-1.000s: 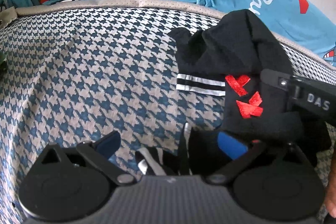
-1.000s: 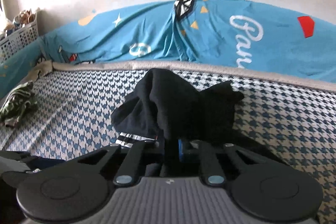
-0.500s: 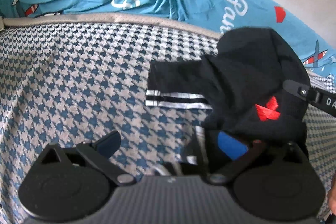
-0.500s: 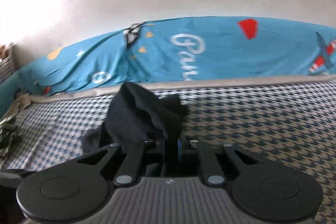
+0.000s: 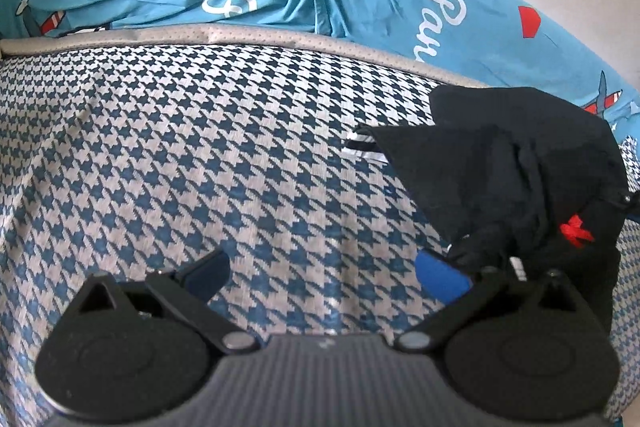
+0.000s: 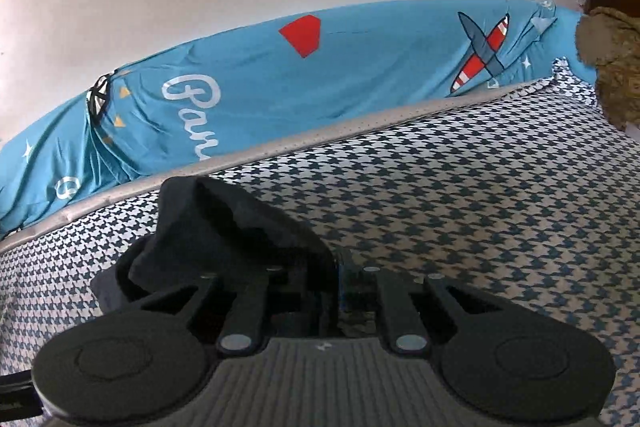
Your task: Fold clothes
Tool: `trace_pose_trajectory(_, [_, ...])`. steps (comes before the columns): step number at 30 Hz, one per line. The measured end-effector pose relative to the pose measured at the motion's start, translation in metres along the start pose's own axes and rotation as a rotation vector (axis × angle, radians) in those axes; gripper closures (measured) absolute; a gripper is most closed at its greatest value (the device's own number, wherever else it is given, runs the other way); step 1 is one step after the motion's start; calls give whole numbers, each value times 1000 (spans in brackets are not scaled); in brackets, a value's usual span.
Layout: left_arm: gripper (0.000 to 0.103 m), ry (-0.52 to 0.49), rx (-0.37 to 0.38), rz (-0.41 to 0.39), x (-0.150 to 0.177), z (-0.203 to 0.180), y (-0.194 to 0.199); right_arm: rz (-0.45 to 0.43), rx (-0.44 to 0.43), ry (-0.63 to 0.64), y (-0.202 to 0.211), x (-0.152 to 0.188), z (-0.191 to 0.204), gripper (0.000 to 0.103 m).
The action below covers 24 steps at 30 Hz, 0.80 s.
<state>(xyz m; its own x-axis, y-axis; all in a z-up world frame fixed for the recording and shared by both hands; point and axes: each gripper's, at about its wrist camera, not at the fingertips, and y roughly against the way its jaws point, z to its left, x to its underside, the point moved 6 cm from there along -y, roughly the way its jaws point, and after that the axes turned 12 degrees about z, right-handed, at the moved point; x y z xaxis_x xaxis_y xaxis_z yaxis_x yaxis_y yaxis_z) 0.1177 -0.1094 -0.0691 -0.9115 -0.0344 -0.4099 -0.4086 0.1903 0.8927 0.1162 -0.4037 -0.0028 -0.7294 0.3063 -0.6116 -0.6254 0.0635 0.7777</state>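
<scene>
The black garment (image 5: 500, 171) was off to the right of the left claw (image 5: 320, 267), bunched and partly lifted above the houndstooth bed cover (image 5: 200, 147), w/ a striped cuff (image 5: 362, 149) poking out at its left edge and a red mark (image 5: 576, 229) near its right side. The left claw stood wide apart and held nothing; its right blue pad (image 5: 440, 273) sat just beside the cloth's lower edge, maybe brushing it, hard to tell.

The right claw (image 6: 340, 279) was pinched closed on a fold of the same garment (image 6: 224, 223), which draped over its left finger.

Judgement: folding was barely underway. The piece was a crumpled lump, not laid flat, no clean crease visible. Left to do: spread it on the bed, square the edges, make the folds. A blue printed sheet (image 6: 320, 79) lay along the wall behind.
</scene>
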Motion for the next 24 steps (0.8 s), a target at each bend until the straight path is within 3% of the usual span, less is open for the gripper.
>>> trace_pose_trajectory(3, [0, -10, -5, 3, 1, -1, -1, -2, 3, -8, 3, -1, -6, 78])
trace_pose_trajectory(9, [0, -17, -12, 8, 2, -2, -4, -36, 6, 31, 18, -3, 0, 72])
trace_pose_trajectory(20, [0, -22, -17, 23, 3, -2, -8, -140, -129, 96, 44, -7, 16, 55])
trace_pose_trajectory(24, [0, -29, -14, 27, 4, -4, -9, -133, -170, 137, 40, -7, 31, 48])
